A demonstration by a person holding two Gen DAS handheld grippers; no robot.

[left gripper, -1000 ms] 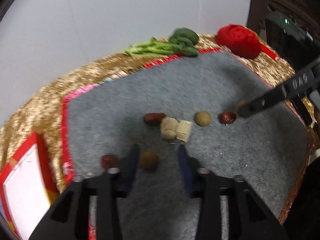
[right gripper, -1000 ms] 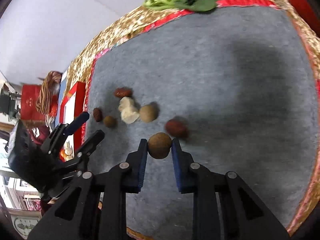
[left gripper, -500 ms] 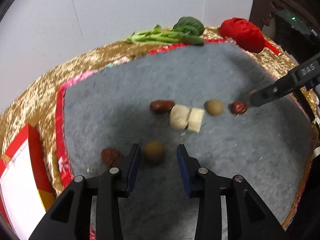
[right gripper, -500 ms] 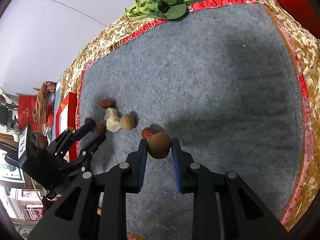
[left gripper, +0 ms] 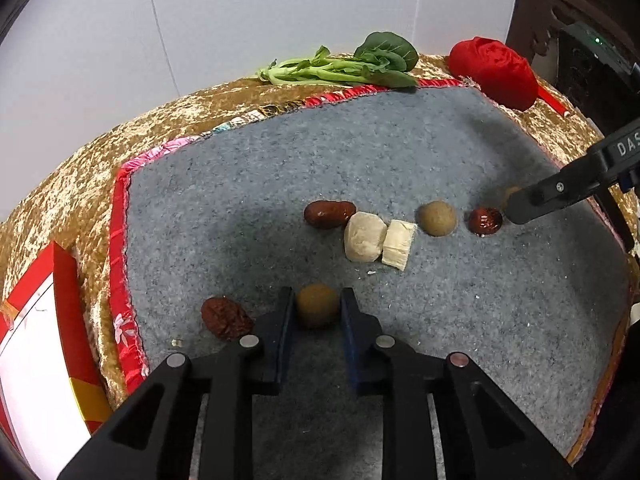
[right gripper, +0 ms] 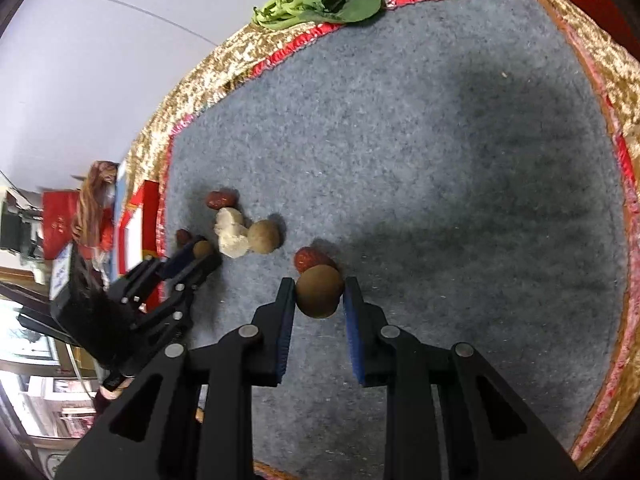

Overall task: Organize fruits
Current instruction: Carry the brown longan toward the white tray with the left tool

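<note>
On the grey mat [left gripper: 360, 152] my left gripper [left gripper: 317, 312] has its jaws closing onto a round brown fruit [left gripper: 317, 308], with both pads against its sides. A wrinkled red date [left gripper: 226, 317] lies just left of it. Farther on sit a smooth red date [left gripper: 329, 213], two pale chunks [left gripper: 365, 237], another brown fruit [left gripper: 437, 218] and a small red date [left gripper: 485, 221]. My right gripper [right gripper: 319, 296] is shut on a second brown fruit [right gripper: 318, 292], beside that small date [right gripper: 308, 258]. In the left wrist view the right gripper [left gripper: 520, 208] comes in from the right edge.
Leafy greens [left gripper: 344, 66] and a red bundle [left gripper: 494, 72] lie on the gold cloth [left gripper: 72, 184] behind the mat. A red and white box [left gripper: 40, 340] stands at the left edge. Dark furniture [left gripper: 560, 12] rises at the back right.
The left jaws stood apart around the brown fruit and have now come together on it. The right gripper keeps its grip on its fruit.
</note>
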